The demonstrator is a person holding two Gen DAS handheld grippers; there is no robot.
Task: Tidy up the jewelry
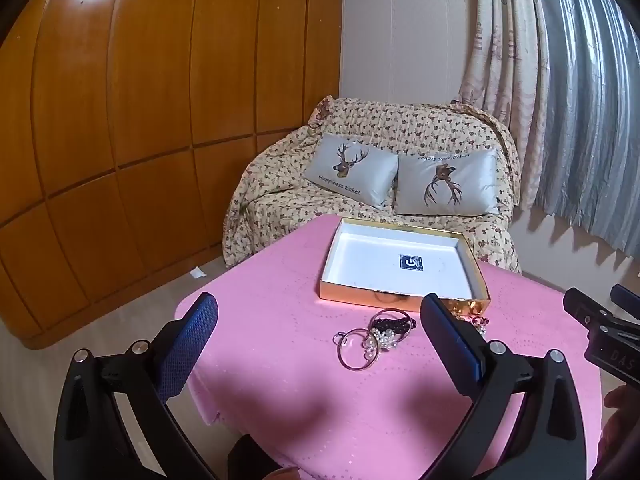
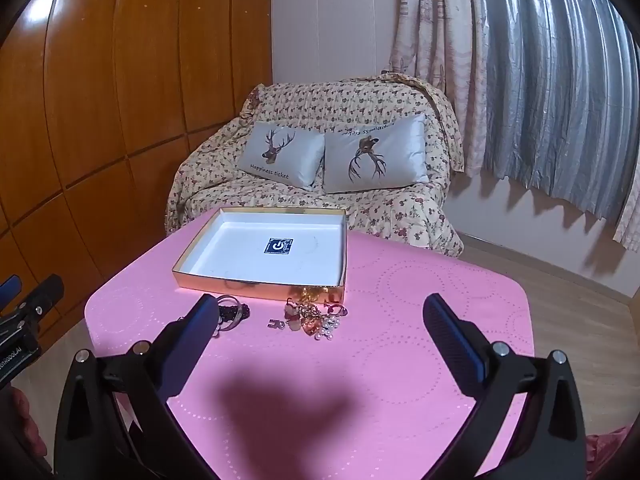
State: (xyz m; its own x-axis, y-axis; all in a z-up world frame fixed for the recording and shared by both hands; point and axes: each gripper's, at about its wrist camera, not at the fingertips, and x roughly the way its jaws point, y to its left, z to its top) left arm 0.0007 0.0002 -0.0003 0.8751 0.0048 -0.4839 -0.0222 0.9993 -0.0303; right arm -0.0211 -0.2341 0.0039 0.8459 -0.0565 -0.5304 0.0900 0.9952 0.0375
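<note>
A gold box [image 1: 400,303] with a white inside and a small dark sticker lies open on the pink table [image 1: 280,320]; it also shows in the right wrist view [image 2: 256,286]. In front of it lie a thin ring bangle [image 1: 357,349], a black beaded bracelet [image 1: 394,323] and pearl pieces [image 1: 382,340]. The right wrist view shows a heap of gold, red and pearl charms [image 2: 314,316] and the black bracelet [image 2: 236,312]. My left gripper [image 1: 320,316] is open above the table, short of the jewelry. My right gripper [image 2: 320,316] is open, also short of it.
A sofa [image 1: 360,200] under a flowered cover with two deer cushions stands behind the table. Wooden wall panels [image 1: 120,120] are on the left, curtains [image 1: 560,80] on the right. The other gripper shows at each view's edge [image 1: 600,332] [image 2: 24,312].
</note>
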